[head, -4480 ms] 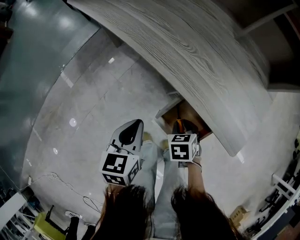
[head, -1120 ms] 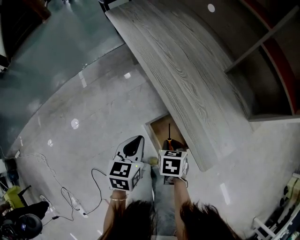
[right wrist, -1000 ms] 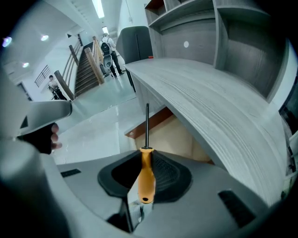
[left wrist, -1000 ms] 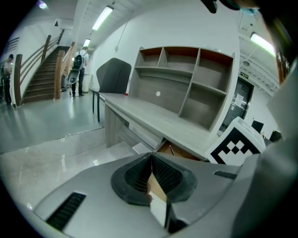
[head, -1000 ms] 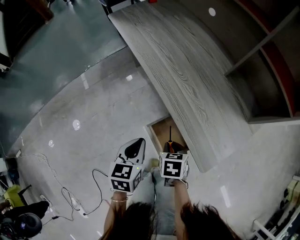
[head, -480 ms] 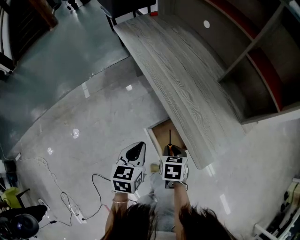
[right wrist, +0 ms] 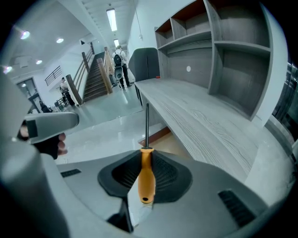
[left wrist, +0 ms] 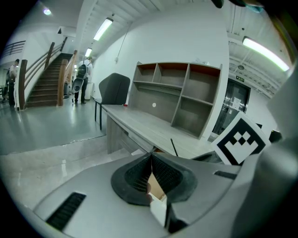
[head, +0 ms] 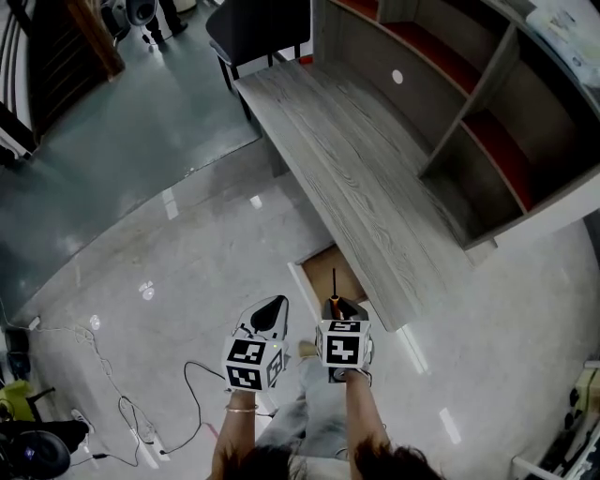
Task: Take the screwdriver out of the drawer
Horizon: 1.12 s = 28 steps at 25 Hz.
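Observation:
The screwdriver [right wrist: 146,174] has an orange handle and a thin dark shaft that points up and forward. My right gripper [right wrist: 145,160] is shut on its handle and holds it in the air above the open drawer [head: 323,267], whose brown inside shows under the desk's front edge. In the head view the screwdriver [head: 334,292] sticks out ahead of the right gripper [head: 339,314]. My left gripper [head: 270,312] hangs beside it to the left, shut with nothing between its jaws. In the left gripper view the left gripper [left wrist: 152,155] shows its pads meeting at the tip.
A long grey wood-grain desk [head: 366,178] runs diagonally, with an open shelf unit [head: 469,94] behind it and a dark chair [head: 258,28] at its far end. White cables [head: 122,412] trail on the glossy floor at lower left. A staircase [left wrist: 46,83] and distant people stand far off.
The head view has pulled back and risen, so more of the desk, shelves and chair show. The right gripper keeps hold of the screwdriver, now clear above the drawer. Both grippers stay side by side.

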Each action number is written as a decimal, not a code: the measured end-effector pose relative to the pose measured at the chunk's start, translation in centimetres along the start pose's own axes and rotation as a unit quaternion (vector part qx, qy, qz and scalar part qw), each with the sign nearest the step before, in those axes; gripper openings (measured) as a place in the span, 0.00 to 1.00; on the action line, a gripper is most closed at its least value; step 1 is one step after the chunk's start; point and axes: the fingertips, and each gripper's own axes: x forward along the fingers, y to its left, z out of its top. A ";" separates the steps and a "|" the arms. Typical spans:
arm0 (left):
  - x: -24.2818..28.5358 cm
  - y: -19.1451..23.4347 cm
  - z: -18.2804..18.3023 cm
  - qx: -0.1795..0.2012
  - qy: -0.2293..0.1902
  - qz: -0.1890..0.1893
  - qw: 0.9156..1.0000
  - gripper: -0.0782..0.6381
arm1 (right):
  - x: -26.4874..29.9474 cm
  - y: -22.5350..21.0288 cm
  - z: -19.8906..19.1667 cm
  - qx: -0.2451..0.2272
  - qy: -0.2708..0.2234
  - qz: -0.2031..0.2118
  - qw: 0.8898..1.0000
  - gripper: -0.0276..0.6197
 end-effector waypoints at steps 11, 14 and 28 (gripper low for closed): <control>-4.0 -2.1 1.8 0.005 -0.033 -0.007 0.999 0.13 | -5.1 0.9 1.4 -0.020 -0.035 -0.006 0.999 0.18; -5.1 -3.0 1.7 0.008 -0.037 -0.012 0.999 0.13 | -6.4 1.1 1.4 -0.024 -0.042 -0.004 0.999 0.18; -11.8 -5.4 2.9 0.025 -0.086 -0.008 0.996 0.13 | -13.6 3.7 1.6 -0.051 -0.101 -0.002 0.994 0.17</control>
